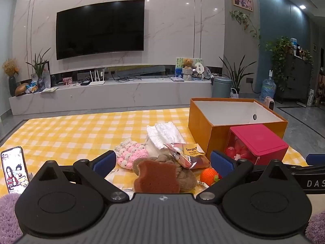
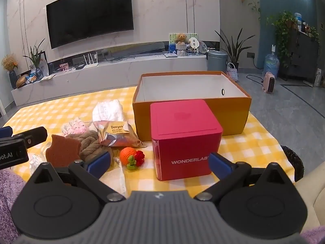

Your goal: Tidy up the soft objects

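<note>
A yellow checked cloth covers the low table; on its far right stands an open orange box, white inside and with nothing showing in it; just in front of the box, touching or almost touching its near wall, sits a pink cube box lettered WONDERLAB. Left of the cube the soft things lie heaped together: a white folded cloth farthest; a pink and white crocheted piece near it; a brown knitted bundle with a foil snack packet resting against it; a brown sponge nearest; a small orange crocheted toy between the heap and the cube. A phone stands at the near left edge. The left gripper hangs spread wide over the sponge, gripping nothing; the right gripper is likewise wide open and empty, before the cube.
</note>
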A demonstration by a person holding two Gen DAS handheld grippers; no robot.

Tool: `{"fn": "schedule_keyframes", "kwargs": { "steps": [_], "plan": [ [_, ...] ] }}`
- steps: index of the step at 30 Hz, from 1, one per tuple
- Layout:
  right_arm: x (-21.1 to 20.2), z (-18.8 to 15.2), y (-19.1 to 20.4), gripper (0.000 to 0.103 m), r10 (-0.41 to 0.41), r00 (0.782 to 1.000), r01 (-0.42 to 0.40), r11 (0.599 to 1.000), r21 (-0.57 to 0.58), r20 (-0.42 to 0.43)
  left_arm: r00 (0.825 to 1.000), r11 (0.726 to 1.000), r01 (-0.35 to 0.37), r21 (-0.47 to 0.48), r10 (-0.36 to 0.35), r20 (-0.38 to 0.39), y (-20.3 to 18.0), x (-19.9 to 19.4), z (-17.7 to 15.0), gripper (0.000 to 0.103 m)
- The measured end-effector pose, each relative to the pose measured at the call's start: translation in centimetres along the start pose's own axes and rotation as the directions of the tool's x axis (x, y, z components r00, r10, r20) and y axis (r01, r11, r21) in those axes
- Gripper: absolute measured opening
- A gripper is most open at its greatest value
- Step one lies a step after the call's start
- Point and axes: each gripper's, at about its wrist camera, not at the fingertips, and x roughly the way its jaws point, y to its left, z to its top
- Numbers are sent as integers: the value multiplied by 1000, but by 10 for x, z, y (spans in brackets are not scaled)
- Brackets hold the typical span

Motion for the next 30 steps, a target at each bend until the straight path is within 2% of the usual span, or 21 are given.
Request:
{"fn": "schedule_keyframes", "kwargs": {
  "steps": [30],
  "plan": [
    [3,-1,-1,100,5,1000,-5,1000,13,-25,1000,1000,0,-5,0,-6,3,3,-5,103]
  ]
}}
